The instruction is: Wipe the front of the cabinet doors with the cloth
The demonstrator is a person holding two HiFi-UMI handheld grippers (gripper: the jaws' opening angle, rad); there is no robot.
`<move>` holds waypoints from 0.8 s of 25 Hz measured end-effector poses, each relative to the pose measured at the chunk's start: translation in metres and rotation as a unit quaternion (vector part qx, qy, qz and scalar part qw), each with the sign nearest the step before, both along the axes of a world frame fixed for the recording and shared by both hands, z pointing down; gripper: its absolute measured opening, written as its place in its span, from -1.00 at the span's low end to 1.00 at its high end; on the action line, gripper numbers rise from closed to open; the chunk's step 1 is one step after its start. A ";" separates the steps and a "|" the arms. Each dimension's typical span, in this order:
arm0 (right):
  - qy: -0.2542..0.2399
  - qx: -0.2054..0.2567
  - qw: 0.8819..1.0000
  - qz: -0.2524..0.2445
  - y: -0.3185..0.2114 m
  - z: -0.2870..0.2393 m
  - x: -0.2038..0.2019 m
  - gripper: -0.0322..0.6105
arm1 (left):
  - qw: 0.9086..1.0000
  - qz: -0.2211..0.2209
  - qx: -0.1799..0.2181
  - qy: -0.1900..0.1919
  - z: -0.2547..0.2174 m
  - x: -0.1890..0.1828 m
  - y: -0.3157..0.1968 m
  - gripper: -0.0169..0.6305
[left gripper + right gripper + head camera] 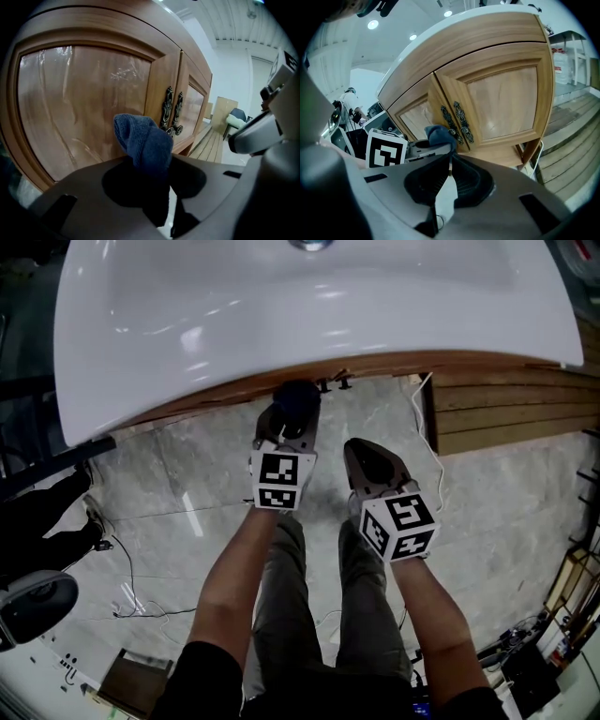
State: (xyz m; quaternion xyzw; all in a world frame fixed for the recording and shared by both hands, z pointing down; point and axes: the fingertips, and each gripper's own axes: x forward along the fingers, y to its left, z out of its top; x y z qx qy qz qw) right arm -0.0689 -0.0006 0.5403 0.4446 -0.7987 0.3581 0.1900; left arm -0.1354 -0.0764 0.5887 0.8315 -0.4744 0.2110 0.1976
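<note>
1. The left gripper (154, 165) has its jaws clamped tight on a dark blue terry cloth (143, 140), which bunches up out of the tips.
2. From the right gripper view, that cloth (438, 133) sits low on the front of the curved honey-brown wooden cabinet doors (506, 98), just beside the bottom ends of the pair of ornate dark metal handles (457, 122).
3. Whether the cloth actually presses on the wood, I can't tell.
4. In the left gripper view it covers the inner edge of the left door (79, 103), with the handles (172, 110) right behind it.
5. The right gripper (450, 160) has its jaws closed together with nothing between them, and it hangs back from the cabinet beside the left one.
6. Looking down from the head view, the left gripper (286, 420) reaches under the rim of the glossy white washbasin (281, 315) with the cloth (297, 397) at its tip.
7. The right gripper (364, 451) is over the grey marble floor (187, 474), near a white cable (427, 432).
</note>
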 end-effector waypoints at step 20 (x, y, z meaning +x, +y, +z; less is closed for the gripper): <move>-0.013 0.026 1.000 -0.005 0.009 -0.035 0.029 -0.77 | 1.000 -0.007 -0.029 -0.008 -0.038 0.007 0.048 -0.54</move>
